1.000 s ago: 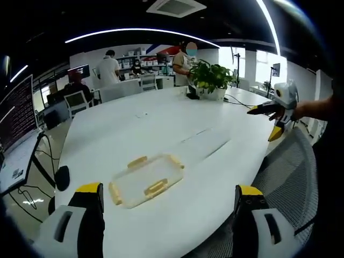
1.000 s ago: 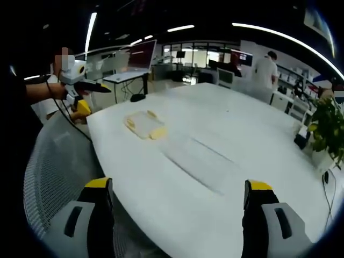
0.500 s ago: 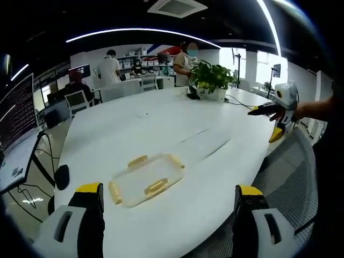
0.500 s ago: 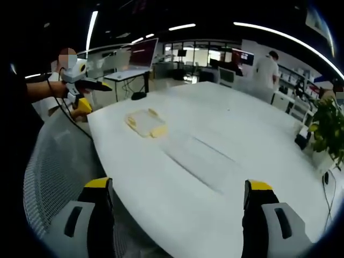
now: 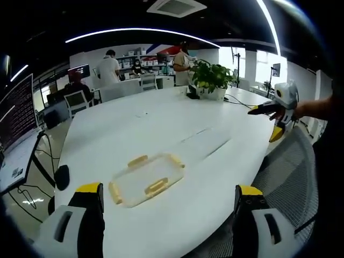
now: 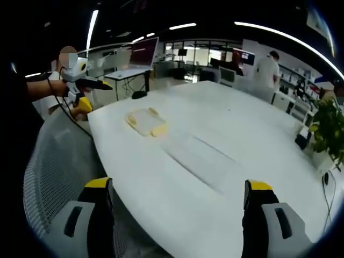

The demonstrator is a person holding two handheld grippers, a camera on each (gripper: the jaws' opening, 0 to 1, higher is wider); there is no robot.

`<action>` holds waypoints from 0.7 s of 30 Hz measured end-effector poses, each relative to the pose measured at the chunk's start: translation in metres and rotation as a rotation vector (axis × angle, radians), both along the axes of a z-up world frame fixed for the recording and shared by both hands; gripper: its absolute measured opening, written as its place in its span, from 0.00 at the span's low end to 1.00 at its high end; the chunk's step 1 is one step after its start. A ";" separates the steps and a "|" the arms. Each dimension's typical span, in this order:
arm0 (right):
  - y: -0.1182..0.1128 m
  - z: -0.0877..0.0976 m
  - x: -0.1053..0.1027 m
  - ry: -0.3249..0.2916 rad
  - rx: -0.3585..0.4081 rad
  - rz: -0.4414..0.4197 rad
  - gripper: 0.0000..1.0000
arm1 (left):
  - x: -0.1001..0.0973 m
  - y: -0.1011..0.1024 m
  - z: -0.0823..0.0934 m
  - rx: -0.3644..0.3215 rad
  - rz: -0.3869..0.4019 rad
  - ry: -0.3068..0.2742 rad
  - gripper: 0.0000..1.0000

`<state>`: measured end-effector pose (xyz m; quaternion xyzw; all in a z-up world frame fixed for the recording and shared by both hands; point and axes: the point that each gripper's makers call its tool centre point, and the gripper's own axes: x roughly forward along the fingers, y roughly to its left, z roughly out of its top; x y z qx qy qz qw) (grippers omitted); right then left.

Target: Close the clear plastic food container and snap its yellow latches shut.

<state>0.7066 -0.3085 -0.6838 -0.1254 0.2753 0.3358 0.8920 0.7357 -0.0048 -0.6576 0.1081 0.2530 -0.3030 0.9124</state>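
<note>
A clear plastic food container (image 5: 146, 180) with yellow latches on its sides lies flat on the white table (image 5: 161, 123), just ahead of my left gripper (image 5: 167, 189). That gripper is open, its yellow-tipped jaws wide apart with nothing between them. Further along the table lies a faint clear rectangular piece (image 5: 207, 142). In the right gripper view the container (image 6: 145, 122) sits far off near the table's left edge, and the clear piece (image 6: 199, 161) lies closer. My right gripper (image 6: 178, 184) is open and empty. The right gripper (image 5: 277, 110) also appears at the right of the left gripper view, and the left gripper (image 6: 80, 86) at the left of the right gripper view.
A potted plant (image 5: 209, 78) stands at the table's far end. A grey mesh chair (image 5: 290, 177) sits against the near table edge between the grippers, also seen as the chair (image 6: 54, 161). People, desks and monitors fill the room behind.
</note>
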 end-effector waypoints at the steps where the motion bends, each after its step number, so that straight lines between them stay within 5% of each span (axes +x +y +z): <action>1: 0.000 0.000 0.000 0.000 0.000 0.000 0.99 | 0.000 0.000 0.000 0.000 -0.001 0.000 0.99; 21: 0.003 0.011 0.008 -0.026 -0.032 0.025 0.98 | 0.007 0.005 0.003 -0.005 0.010 -0.007 0.99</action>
